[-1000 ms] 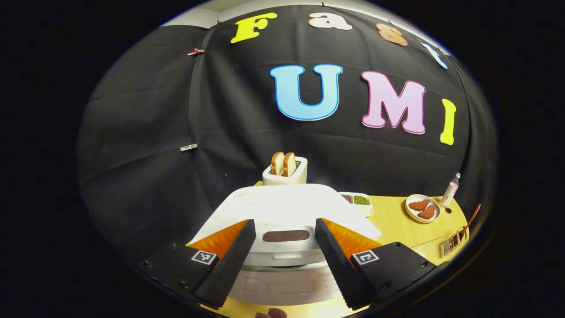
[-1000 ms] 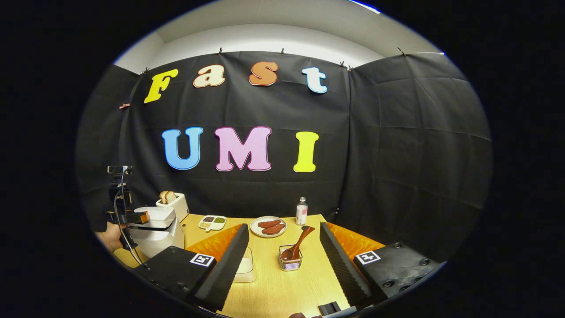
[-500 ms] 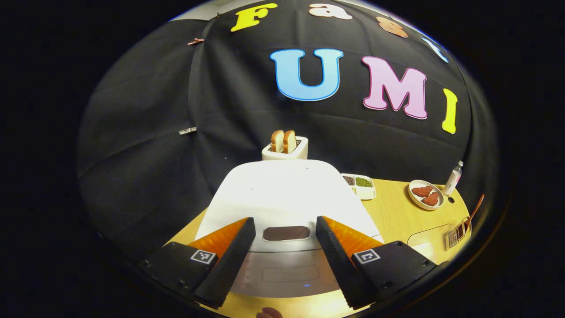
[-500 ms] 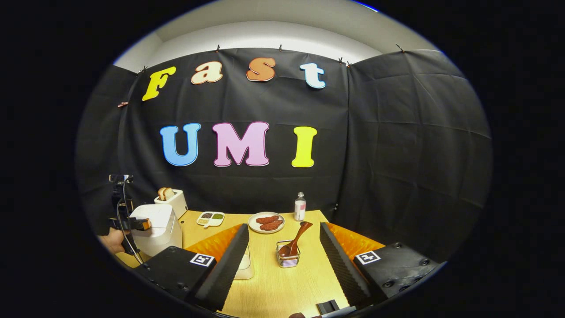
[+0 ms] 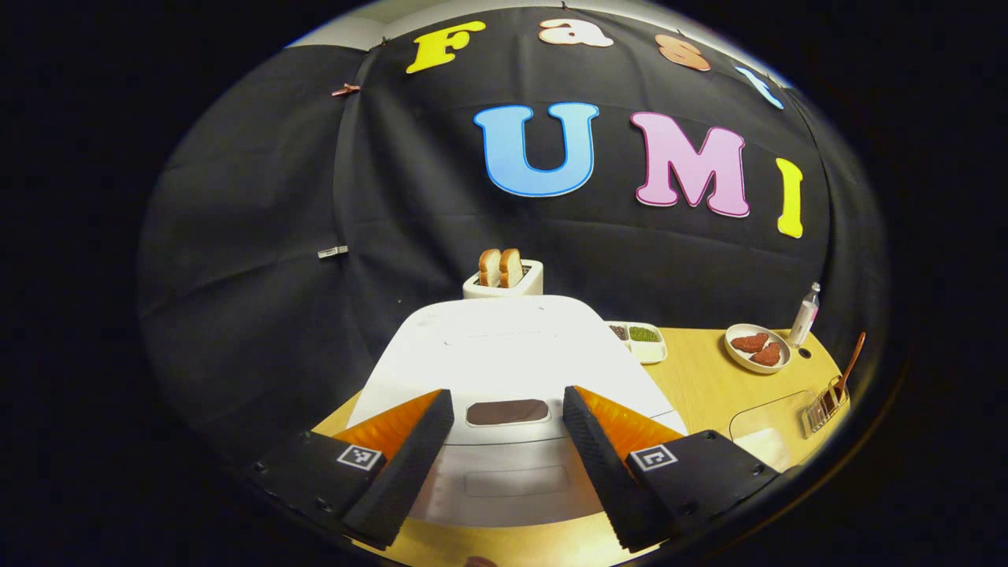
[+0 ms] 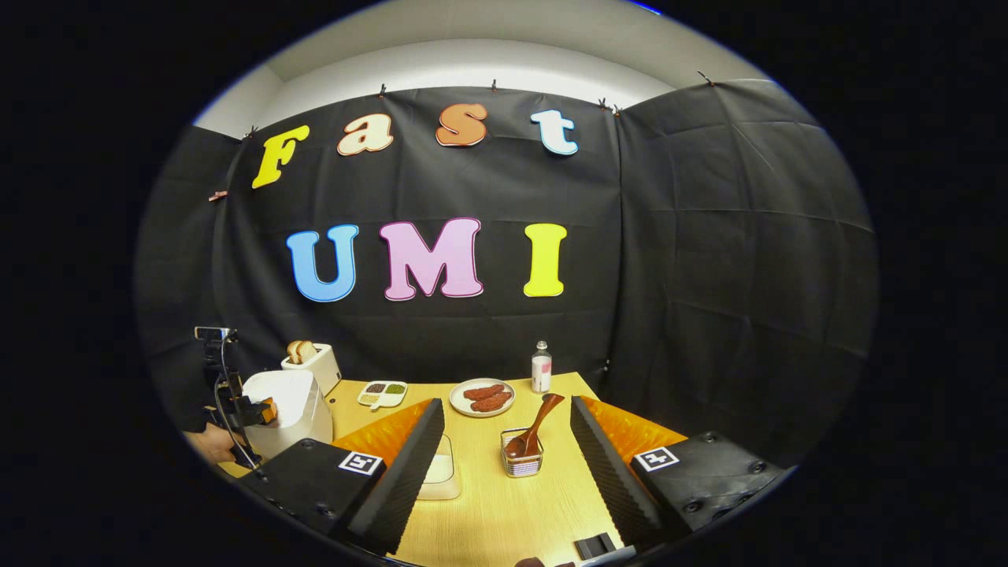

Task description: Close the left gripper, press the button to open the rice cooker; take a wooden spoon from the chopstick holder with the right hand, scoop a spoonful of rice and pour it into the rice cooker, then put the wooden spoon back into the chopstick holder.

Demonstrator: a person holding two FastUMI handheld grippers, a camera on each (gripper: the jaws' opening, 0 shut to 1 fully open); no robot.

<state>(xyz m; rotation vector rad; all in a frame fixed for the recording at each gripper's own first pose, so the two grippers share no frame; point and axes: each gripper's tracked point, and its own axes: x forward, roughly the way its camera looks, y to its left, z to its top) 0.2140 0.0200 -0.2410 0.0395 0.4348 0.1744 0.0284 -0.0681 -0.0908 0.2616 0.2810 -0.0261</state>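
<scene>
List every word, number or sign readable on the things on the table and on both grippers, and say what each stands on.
No text here is legible.
White rice cooker: faint marks on its front panel, too blurred to read.
Small clear bottle: pale label, too small to read.
Left gripper and right gripper: a square black-and-white coded marker on each finger mount, a pattern rather than words.

Rice cooker [image 5: 512, 354]: smooth white plastic, glossy lid.
Table [image 6: 504, 512]: pale wood grain, matt.
Spoon [image 6: 535, 429]: dark polished wood.
Holder [image 6: 522, 465]: clear plastic, as it appears.
Plate [image 6: 482, 407]: smooth, white, glazed.
Wall [image 6: 709, 252]: matt black cloth, creased.
Fingers [image 5: 409, 465]: ribbed matt pads.
</scene>
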